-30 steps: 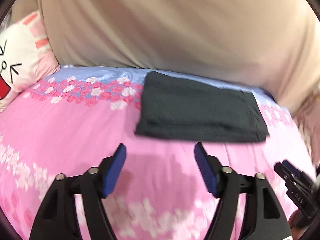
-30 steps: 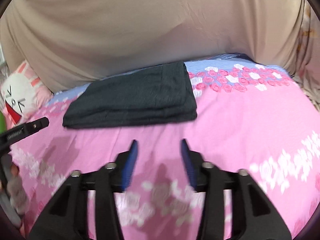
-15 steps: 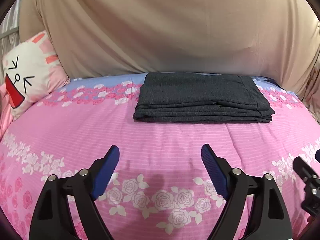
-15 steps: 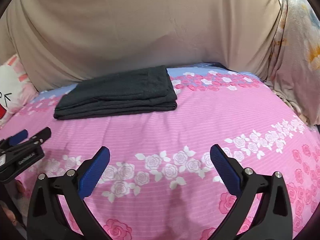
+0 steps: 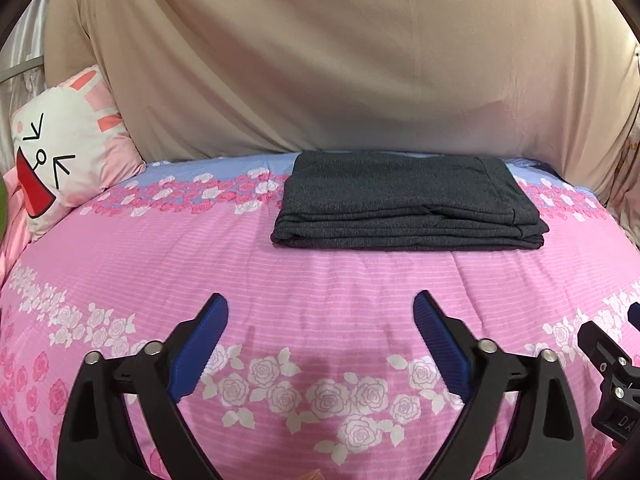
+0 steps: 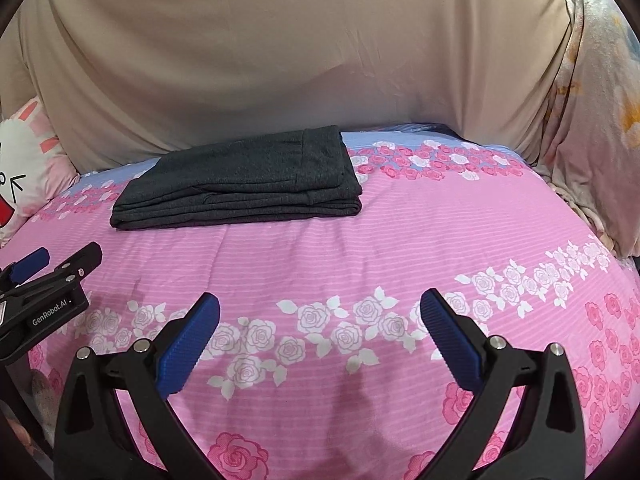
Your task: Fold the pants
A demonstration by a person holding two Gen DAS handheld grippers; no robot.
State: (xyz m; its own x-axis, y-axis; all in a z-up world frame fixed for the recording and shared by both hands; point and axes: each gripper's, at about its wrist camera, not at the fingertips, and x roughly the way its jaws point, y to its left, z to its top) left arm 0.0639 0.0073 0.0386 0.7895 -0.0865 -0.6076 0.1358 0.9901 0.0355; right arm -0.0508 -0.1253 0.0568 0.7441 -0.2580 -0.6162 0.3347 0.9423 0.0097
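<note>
Dark grey pants point(image 5: 404, 200) lie folded in a flat rectangular stack on the far part of the pink flowered bedspread point(image 5: 320, 280); they also show in the right wrist view point(image 6: 244, 180). My left gripper point(image 5: 321, 312) is open and empty, well short of the pants, above the bedspread. My right gripper point(image 6: 320, 312) is open and empty, also back from the pants. The left gripper shows at the left edge of the right wrist view point(image 6: 52, 268); part of the right gripper point(image 5: 612, 360) shows at the right edge of the left wrist view.
A beige sheet point(image 5: 320, 60) hangs behind the bed. A white and pink cartoon-face pillow point(image 5: 64, 152) leans at the far left. A pale flowered cloth point(image 6: 592, 120) hangs at the far right.
Both grippers have pulled back from the folded pants and risen. The right gripper's jaws have opened wide; the left's have opened a little more. The pants lie still.
</note>
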